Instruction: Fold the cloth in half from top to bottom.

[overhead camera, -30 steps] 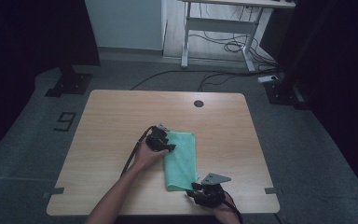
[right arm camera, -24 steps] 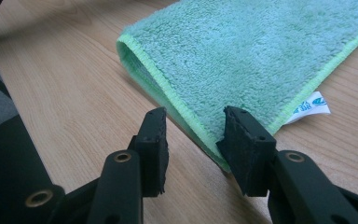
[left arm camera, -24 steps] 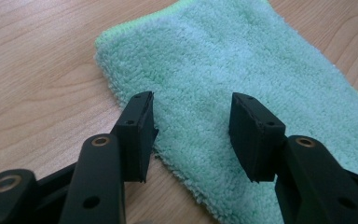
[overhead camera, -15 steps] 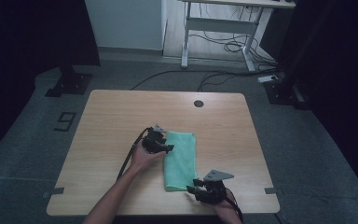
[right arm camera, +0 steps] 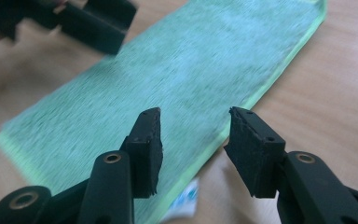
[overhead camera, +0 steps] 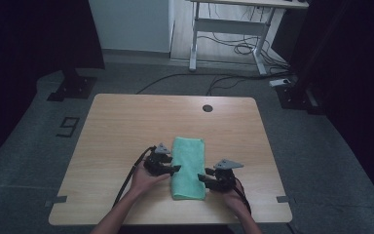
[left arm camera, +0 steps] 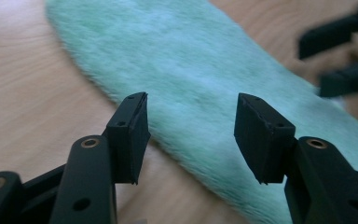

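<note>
In the left gripper view the towel (left arm camera: 205, 88) runs off the top and right edges, and the other gripper (left arm camera: 342, 51) is blurred. A white label (right arm camera: 184, 200) under the towel's edge is mostly hidden and unreadable.

Wooden table (overhead camera: 126, 126) with rounded corners, standing on grey floor (overhead camera: 29, 146). Round dark hole (overhead camera: 207, 108) near the far edge. Tape marks (overhead camera: 69, 126) left of the table on the floor (shaped like a 9). White desk frame (overhead camera: 229, 29) beyond, with cables (overhead camera: 233, 46) tangled beneath. Black stand base (overhead camera: 72, 87) at far left, another (overhead camera: 297, 95) at far right. Power strip (overhead camera: 282, 82) nearby.
</note>
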Demonstrator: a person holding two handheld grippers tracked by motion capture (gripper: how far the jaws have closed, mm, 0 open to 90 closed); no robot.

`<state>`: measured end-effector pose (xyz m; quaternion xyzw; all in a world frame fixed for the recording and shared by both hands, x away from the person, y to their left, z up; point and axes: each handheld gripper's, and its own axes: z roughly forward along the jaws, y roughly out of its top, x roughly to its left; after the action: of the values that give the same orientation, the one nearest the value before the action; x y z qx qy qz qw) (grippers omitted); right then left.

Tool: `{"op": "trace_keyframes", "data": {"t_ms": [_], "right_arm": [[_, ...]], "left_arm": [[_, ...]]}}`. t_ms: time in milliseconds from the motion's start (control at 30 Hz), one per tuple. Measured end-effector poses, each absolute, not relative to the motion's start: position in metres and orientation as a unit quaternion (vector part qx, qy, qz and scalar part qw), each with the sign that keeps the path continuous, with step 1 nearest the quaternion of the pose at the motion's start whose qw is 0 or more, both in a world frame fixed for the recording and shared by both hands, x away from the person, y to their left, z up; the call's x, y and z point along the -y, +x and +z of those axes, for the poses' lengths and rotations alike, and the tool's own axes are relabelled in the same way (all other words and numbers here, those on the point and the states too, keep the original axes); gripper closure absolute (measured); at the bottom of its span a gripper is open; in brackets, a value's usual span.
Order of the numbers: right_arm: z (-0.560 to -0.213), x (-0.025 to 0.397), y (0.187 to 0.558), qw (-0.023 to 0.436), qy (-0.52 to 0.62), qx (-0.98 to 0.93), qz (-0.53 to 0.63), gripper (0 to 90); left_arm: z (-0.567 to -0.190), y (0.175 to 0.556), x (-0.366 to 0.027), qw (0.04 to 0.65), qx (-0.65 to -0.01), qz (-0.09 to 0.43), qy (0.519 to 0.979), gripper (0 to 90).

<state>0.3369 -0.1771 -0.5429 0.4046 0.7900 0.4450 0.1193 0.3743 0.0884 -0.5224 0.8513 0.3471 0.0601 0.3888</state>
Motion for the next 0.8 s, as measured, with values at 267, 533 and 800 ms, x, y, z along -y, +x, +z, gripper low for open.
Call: {"op": "trace_keyframes", "data": {"t_ms": [267,533,800], "right_arm": [[-0.541,0.176,0.347,0.12,0.407,-0.784,0.453,52.8],[-0.544,0.174,0.339,0.109,0.403,-0.782,0.462,52.5],[-0.546,0.171,0.337,0.102,0.403,-0.785,0.46,52.2]], "left_arm": [[-0.529,0.336,-0.077,0.38,-0.312,0.062,0.869,41.1],[-0.54,0.315,-0.082,0.363,-0.304,0.074,0.878,38.9],[-0.543,0.309,-0.08,0.359,-0.294,0.101,0.88,37.7]]}}
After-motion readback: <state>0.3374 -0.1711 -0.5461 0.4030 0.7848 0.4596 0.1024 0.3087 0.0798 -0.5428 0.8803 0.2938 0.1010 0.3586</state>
